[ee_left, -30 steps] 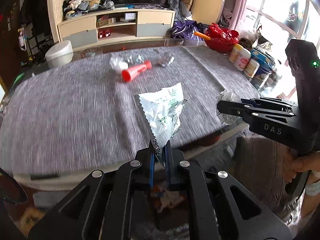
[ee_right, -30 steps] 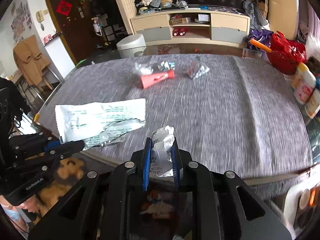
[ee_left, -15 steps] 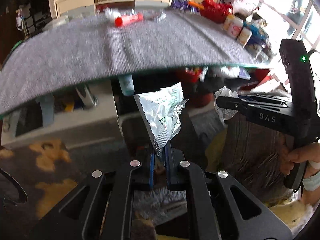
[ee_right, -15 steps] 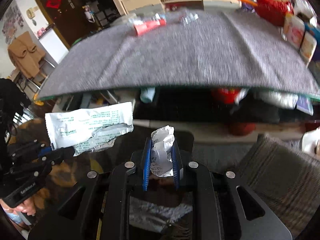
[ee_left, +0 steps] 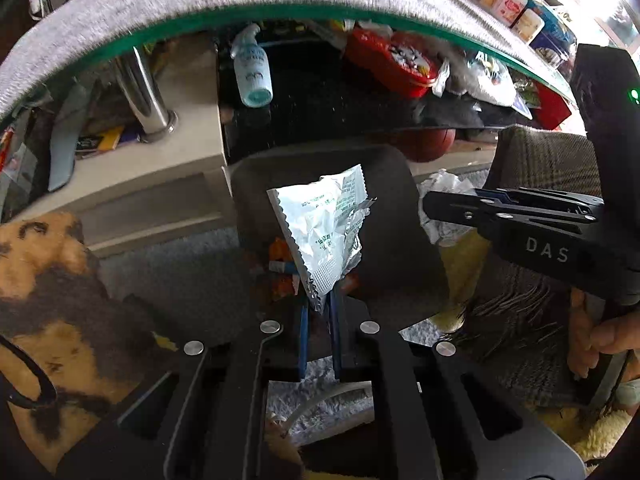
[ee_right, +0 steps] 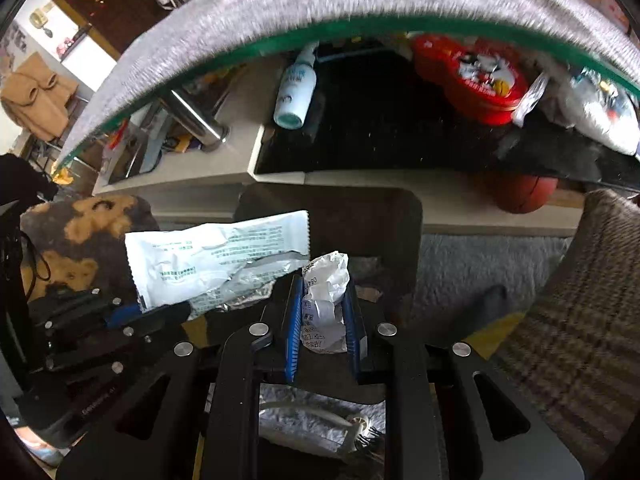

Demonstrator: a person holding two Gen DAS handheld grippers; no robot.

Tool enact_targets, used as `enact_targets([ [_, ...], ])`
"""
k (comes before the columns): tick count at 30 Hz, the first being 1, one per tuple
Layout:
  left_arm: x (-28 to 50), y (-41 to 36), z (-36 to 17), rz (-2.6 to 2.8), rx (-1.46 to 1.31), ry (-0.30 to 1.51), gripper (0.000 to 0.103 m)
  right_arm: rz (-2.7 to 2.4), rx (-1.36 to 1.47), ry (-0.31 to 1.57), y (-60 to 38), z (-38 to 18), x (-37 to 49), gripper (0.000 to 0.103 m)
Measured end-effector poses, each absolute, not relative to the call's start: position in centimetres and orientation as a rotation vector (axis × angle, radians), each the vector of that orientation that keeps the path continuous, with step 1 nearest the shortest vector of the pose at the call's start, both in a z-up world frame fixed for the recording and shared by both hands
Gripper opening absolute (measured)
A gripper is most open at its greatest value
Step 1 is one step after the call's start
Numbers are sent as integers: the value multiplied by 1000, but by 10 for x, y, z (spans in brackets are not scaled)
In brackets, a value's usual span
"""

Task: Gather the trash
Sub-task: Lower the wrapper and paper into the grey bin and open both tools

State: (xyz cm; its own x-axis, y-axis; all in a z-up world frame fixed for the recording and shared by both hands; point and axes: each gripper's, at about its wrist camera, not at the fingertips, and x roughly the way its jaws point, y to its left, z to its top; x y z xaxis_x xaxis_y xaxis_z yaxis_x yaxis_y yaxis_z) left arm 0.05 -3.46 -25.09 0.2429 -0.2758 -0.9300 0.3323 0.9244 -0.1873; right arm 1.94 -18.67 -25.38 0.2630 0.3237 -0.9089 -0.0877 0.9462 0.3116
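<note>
We see the left hand-held gripper [ee_left: 318,312] clamped on the bottom corner of a torn silver-white wrapper [ee_left: 326,232], which stands up above a dark bin [ee_left: 404,216] on the floor. Just beside it, the right hand-held gripper [ee_right: 322,312] is clamped on a crumpled paper wad [ee_right: 325,300], also over the bin. The grey-covered bench [ee_left: 200,4] arcs above both, with a pale bottle [ee_left: 252,70] on the shelf beneath it.

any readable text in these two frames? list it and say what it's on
"DAS": white letters on the black body of the right gripper.
Green print on the crumpled silver foil wrapper: too small to read.
Print on the crumpled white paper scrap: too blurred.
Label on the white and teal spray bottle: blurred.
</note>
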Motion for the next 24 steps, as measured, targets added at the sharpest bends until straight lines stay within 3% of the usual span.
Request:
enact_targets([
  [8,5,-31,-263,-424,27,1301,9,270,236,1300,-188,-262,23,26],
  [11,5,-33,-264,-421,32,1304,17,270,242,1299,-190,-262,24,41],
  [13,4,-34,-264,-419,37,1302,31,262,245,1293,-191,-261,25,52],
  [17,4,-32,-260,-399,39,1292,53,230,272,1284,-198,-258,27,55],
  [22,5,-26,-241,-383,35,1248,93,187,269,1237,-210,-236,30,78],
  [24,6,-25,-229,-384,45,1219,95,184,257,1212,-214,-225,32,82],
])
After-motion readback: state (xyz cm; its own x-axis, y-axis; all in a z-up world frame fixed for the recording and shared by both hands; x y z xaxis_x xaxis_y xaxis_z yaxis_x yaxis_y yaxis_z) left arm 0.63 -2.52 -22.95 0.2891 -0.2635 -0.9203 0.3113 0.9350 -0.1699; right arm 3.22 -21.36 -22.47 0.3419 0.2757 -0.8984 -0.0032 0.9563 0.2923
